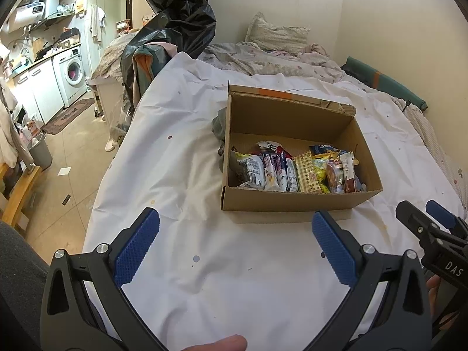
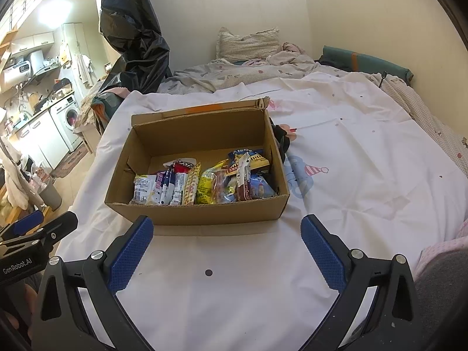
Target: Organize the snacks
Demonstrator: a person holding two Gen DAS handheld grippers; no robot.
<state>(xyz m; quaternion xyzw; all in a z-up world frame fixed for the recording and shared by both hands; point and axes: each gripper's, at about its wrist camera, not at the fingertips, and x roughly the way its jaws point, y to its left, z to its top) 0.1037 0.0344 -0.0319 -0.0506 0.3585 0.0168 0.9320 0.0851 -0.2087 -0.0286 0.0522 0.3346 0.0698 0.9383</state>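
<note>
An open cardboard box (image 1: 292,201) (image 2: 199,213) sits on a white sheet over the bed. Several snack packets (image 1: 295,169) (image 2: 201,184) stand in a row along the box's near wall. My left gripper (image 1: 235,219) hovers open over the sheet just in front of the box, nothing between its blue pads. My right gripper (image 2: 226,225) is also open and empty, close to the box's near wall. Each gripper shows at the edge of the other's view, the right gripper (image 1: 427,213) on the right and the left gripper (image 2: 44,222) on the left.
A dark object (image 1: 219,125) (image 2: 280,137) lies against the box's outer sides. A black plastic bag (image 1: 175,14) hangs at the bed's left edge. Pillow (image 2: 248,44) and rumpled bedding lie behind. A kitchen with a washing machine (image 1: 71,73) is far left.
</note>
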